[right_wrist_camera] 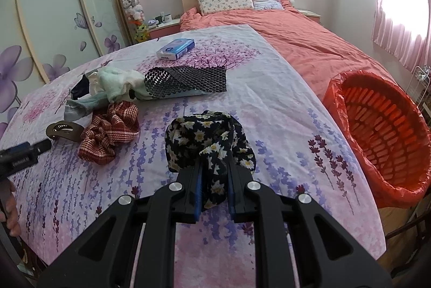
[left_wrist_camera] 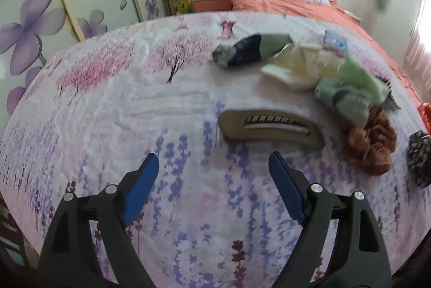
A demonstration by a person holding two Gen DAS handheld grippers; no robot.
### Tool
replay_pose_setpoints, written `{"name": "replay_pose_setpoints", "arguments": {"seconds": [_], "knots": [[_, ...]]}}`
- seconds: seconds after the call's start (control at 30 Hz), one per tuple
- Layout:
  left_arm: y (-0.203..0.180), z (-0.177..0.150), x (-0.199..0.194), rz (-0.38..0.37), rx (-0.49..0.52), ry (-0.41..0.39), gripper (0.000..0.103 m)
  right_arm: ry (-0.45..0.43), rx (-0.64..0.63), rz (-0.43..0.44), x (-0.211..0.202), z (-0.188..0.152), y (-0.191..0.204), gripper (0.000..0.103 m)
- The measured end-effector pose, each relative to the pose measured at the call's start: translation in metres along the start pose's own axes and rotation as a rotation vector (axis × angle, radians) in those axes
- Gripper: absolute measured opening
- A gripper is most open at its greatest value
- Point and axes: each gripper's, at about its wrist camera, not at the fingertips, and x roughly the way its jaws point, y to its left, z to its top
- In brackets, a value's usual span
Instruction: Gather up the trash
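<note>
Our right gripper [right_wrist_camera: 214,189] pinches the black daisy-print fabric scrunchie [right_wrist_camera: 210,142] above the floral tablecloth [right_wrist_camera: 269,104], ready to carry it to the red plastic-lined slatted basket [right_wrist_camera: 382,131] beside the table. Our left gripper [left_wrist_camera: 212,177] stands wide and empty, lined up towards the tan plastic hair clip [left_wrist_camera: 269,127].

On the table [right_wrist_camera: 282,110], a scrunchie [right_wrist_camera: 210,142] sits at centre, a second scrunchie [right_wrist_camera: 110,134] and hair clip [right_wrist_camera: 63,129] at nine o'clock, a mesh sheet [right_wrist_camera: 186,79] and box [right_wrist_camera: 175,48] at twelve, a basket [right_wrist_camera: 382,137] at three.
</note>
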Motion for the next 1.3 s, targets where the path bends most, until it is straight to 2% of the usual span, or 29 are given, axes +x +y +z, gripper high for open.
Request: {"name": "replay_pose_setpoints", "arguments": {"seconds": [0.13,0.23,0.5,0.6,0.83,1.07,1.1,1.3], "knots": [[-0.004,0.003,0.014,0.029,0.018,0.036,0.082,0.004,0.004,-0.001,0.003,0.0,-0.001,0.015],[-0.013,0.012,0.021,0.052,0.036,0.03,0.082,0.004,0.003,-0.001,0.003,0.0,-0.001,0.015],[-0.045,0.03,0.031,0.062,0.026,0.024,0.082,0.007,-0.007,-0.006,0.01,0.001,-0.001,0.015],[-0.053,0.035,0.035,0.049,0.023,0.014,0.077,0.008,-0.007,-0.004,0.01,0.002,-0.002,0.015],[-0.03,0.04,0.038,-0.002,-0.018,0.0,0.07,0.008,-0.007,0.002,0.01,0.001,-0.004,0.015],[-0.009,0.05,0.039,-0.026,-0.046,-0.025,0.07,0.008,-0.009,0.003,0.011,0.002,-0.003,0.015],[-0.01,0.051,0.039,-0.028,-0.04,-0.03,0.068,0.008,-0.009,0.003,0.011,0.002,-0.002,0.015],[-0.02,0.06,0.043,-0.076,-0.003,-0.042,0.043,0.01,-0.011,0.0,0.012,0.002,-0.001,0.015]]}}
